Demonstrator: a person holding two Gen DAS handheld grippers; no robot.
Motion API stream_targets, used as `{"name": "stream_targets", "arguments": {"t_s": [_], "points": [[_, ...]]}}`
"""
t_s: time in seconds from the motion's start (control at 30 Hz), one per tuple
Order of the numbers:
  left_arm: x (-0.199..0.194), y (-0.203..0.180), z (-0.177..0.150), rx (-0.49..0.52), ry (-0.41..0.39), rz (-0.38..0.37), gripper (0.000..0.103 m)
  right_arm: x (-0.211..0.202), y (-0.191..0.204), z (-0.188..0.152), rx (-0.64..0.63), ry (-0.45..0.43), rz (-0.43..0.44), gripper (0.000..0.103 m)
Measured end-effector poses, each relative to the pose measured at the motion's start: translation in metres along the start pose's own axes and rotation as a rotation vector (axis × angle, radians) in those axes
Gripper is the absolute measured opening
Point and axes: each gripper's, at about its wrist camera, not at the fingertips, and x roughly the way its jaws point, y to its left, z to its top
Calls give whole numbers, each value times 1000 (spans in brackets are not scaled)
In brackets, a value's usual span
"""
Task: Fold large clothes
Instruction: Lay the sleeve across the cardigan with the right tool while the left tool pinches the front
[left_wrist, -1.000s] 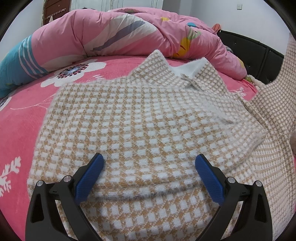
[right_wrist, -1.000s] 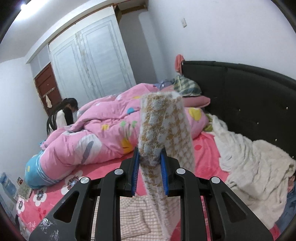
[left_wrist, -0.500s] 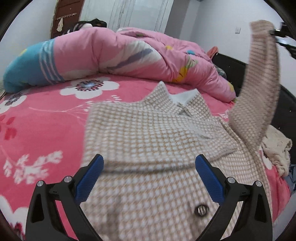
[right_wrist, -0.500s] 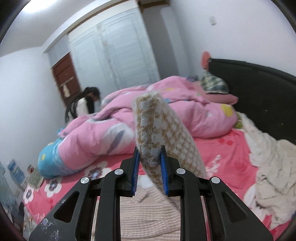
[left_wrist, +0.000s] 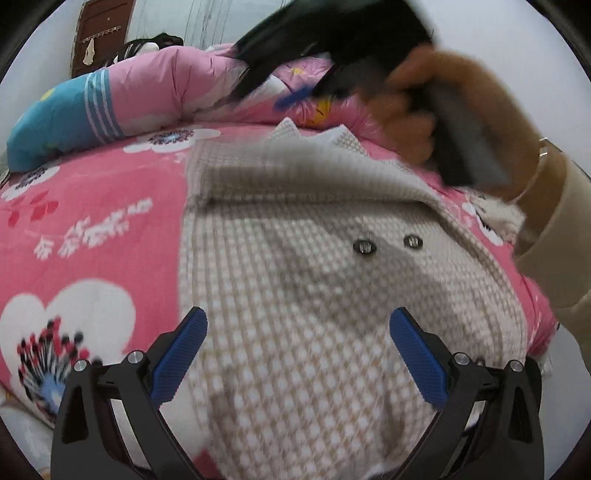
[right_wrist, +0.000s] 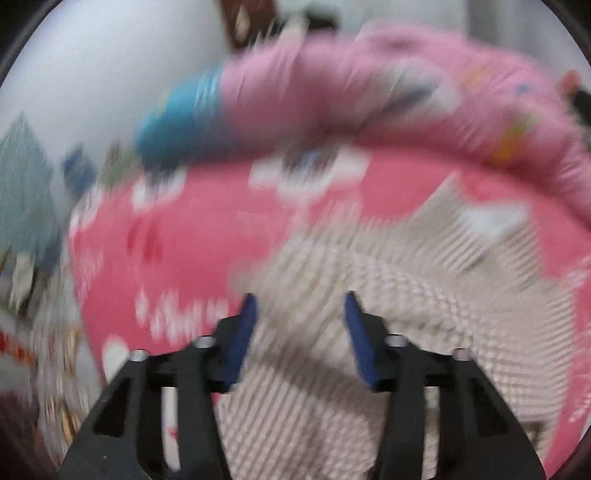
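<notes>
Two claws are mine, one in each hand, and both point steeply down at the bed. My left gripper (left_wrist: 298, 354) stands wide, its blue pads clear of everything, hovering over the lower part of the beige-and-white checked knit jacket (left_wrist: 317, 295). That jacket lies flat on the pink flowered bedsheet (left_wrist: 92, 229), collar toward the far edge of the bed, hem toward the near edge under my left claw; two small metal buttons (left_wrist: 388, 243) show on its front, and a fold of cloth lies across its chest.

My right gripper (right_wrist: 300, 328) has just been opening: its jaws stand partly apart with nothing pinched between them, the checked cloth lying below the pads. From the left wrist view, my right hand (left_wrist: 413, 110) comes in from the upper right, fingers wrapped around the dark handle, wrist bent downward, a thin bracelet (left_wrist: 535, 166) at the wrist and a cream sleeve (left_wrist: 561, 236) behind it, all above the jacket's collar end.

Beyond the jacket, along the far edge of the bed, a rolled pink quilt with a blue striped end (left_wrist: 110, 107) lies crosswise. The right wrist view is heavily blurred.
</notes>
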Motion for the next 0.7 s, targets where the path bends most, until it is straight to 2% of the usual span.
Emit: {"name": "stream_targets", "arguments": {"t_s": [0.07,0.2,0.37,0.47,0.53,0.57,0.63,0.7], "points": [[5,-1,-2,-8,5,2,97,4,-4,-4,4,13,11,57],[14,1,7,-33,-28,-1,97,-40,-39,-10,59,-85,40,77],[20,21,40,-86,-115,18,97,-93,-117,-24,167,-174,-38,80],[16,47,60,-119,-168,38,96,-118,-185,-46,315,-207,-86,80],[27,59,83,-138,-181,47,92,-126,-221,-59,407,-221,-106,80],[24,66,82,-145,-180,41,92,-127,-234,-64,437,-224,-110,80],[29,81,91,-167,-164,21,86,-124,-268,-74,505,-219,-126,80],[46,95,108,-203,-134,-1,74,-116,-286,-77,530,-201,-128,79]]}}
